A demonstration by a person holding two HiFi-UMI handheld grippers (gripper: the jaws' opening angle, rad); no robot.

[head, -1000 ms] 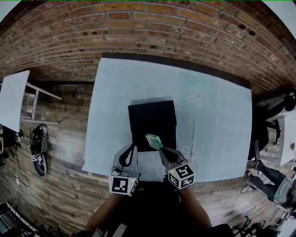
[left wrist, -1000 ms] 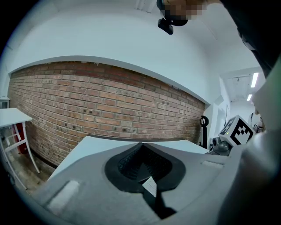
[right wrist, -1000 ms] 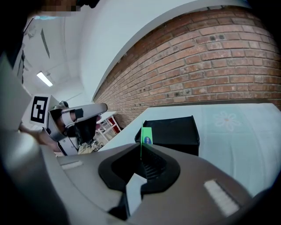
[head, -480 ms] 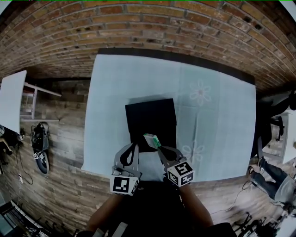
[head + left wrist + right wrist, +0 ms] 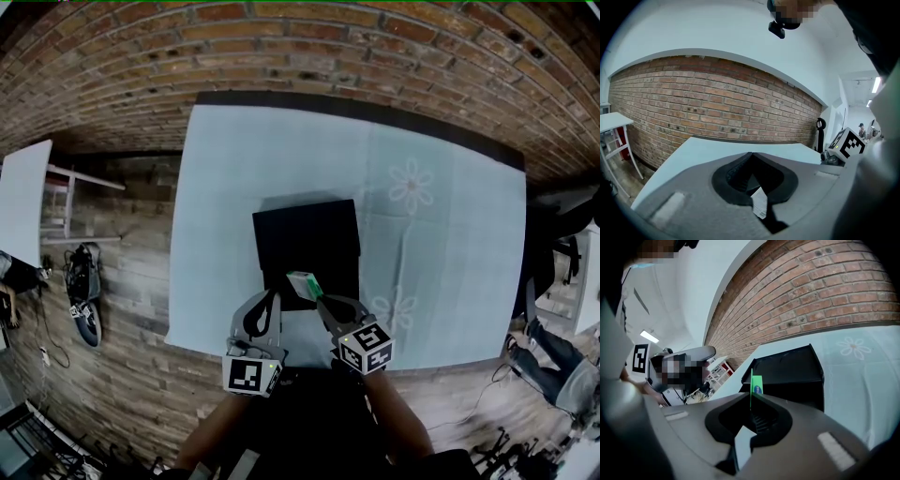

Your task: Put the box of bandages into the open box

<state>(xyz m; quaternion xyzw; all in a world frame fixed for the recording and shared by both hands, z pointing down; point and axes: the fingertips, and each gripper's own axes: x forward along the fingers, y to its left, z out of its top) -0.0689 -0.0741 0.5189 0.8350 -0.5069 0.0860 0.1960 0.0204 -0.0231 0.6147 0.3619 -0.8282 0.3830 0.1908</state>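
Right tongs (image 5: 320, 299) pinching bandage box (image 5: 304, 283) over open box (image 5: 307, 234) near rim; left tongs (image 5: 275, 295) pressed together, empty.

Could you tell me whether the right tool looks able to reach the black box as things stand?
Probably yes: the right tool, shut on the bandage box, is at the black box's open near edge with nothing between.

In the right gripper view, only the green top end of the box of bandages (image 5: 756, 384) shows above the 2 closed jaws of the right gripper (image 5: 751, 398); the rest is hidden between them, and its print is too small to read. In the head view, the inside of the open box (image 5: 305, 206) is uniformly dark, and the bandage box covers part of its near rim. In the left gripper view, the left gripper (image 5: 751, 156) hides the near part of the table (image 5: 717, 145) behind its own body.
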